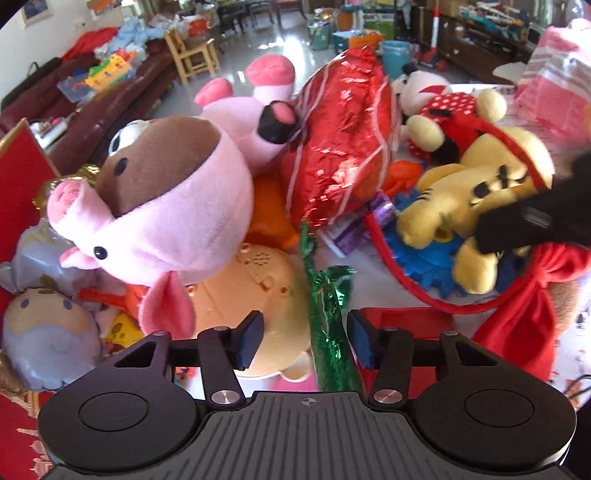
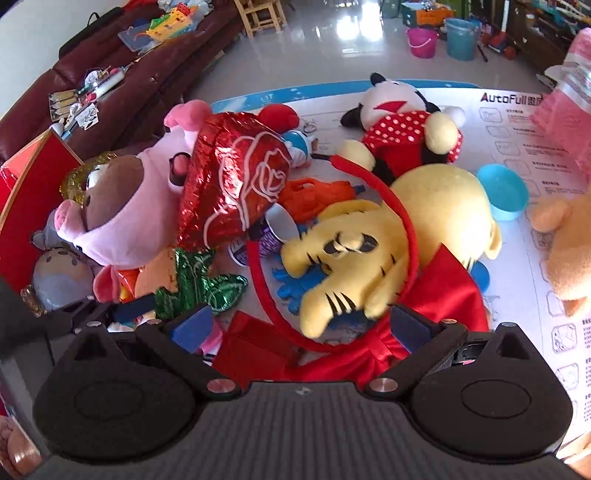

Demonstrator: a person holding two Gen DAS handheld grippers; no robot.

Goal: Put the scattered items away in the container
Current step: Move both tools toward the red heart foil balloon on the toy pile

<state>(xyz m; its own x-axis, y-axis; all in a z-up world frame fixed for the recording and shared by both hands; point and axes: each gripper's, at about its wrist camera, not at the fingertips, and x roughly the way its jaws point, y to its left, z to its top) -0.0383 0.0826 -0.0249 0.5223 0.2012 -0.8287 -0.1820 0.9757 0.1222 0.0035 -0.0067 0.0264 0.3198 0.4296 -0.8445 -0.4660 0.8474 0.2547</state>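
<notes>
Look to the upper left of the right wrist view and you find a dark red leather sofa (image 2: 155, 70) loaded with clutter, including a yellow block toy (image 2: 171, 18). At the top stands a wooden chair (image 2: 262, 14) on the glossy floor (image 2: 325, 48). Toward the upper right you see a pink bucket (image 2: 422, 42) just beside a teal bucket (image 2: 461, 38). At the right edge hangs a pink striped cloth (image 2: 569, 107).

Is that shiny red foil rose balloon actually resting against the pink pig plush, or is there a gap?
Touching. In the left wrist view the pink pig plush's black-tipped hoof presses into the red foil rose balloon's side, with no gap visible.
</notes>
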